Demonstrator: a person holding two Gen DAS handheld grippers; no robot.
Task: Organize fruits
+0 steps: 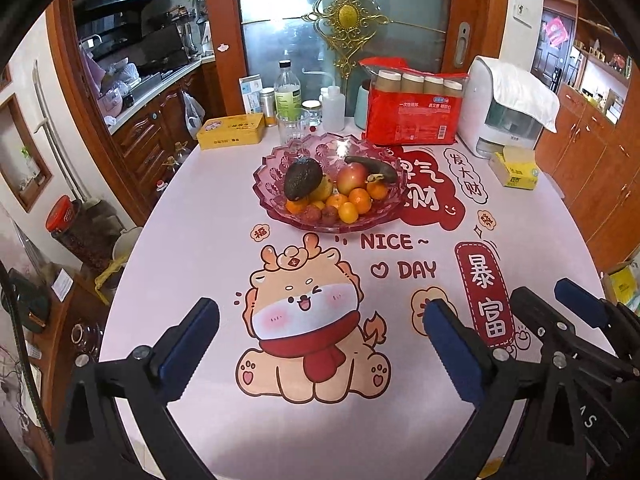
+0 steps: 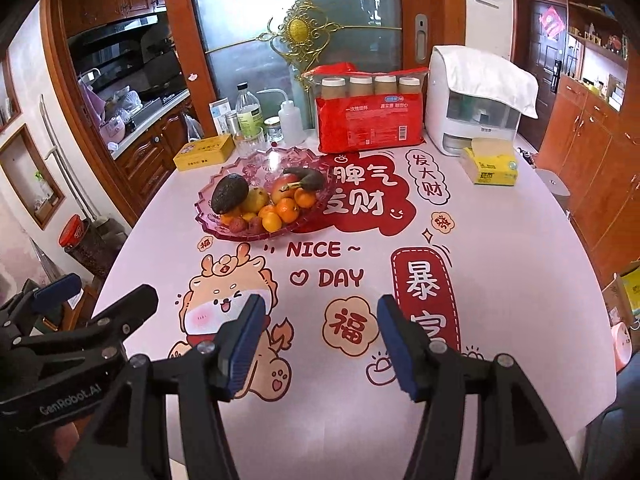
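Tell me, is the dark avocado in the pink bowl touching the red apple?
Apart. In the left wrist view the avocado leans on a yellowish fruit, which sits between it and the apple in the pink bowl.

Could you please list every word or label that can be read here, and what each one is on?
"NICE ~ DAY": tablecloth.
"暴富": red panel on the tablecloth.
"发大财": speech bubble on the tablecloth.
"福": flower badge on the tablecloth.
"GenRobot.AI": left gripper, seen by the right wrist camera.
Red package, yellow tin, tissue pack, bottle: too small to read.

Red cup pack (image 1: 412, 116), yellow tin (image 1: 231, 131), probably tissues (image 1: 516, 170)
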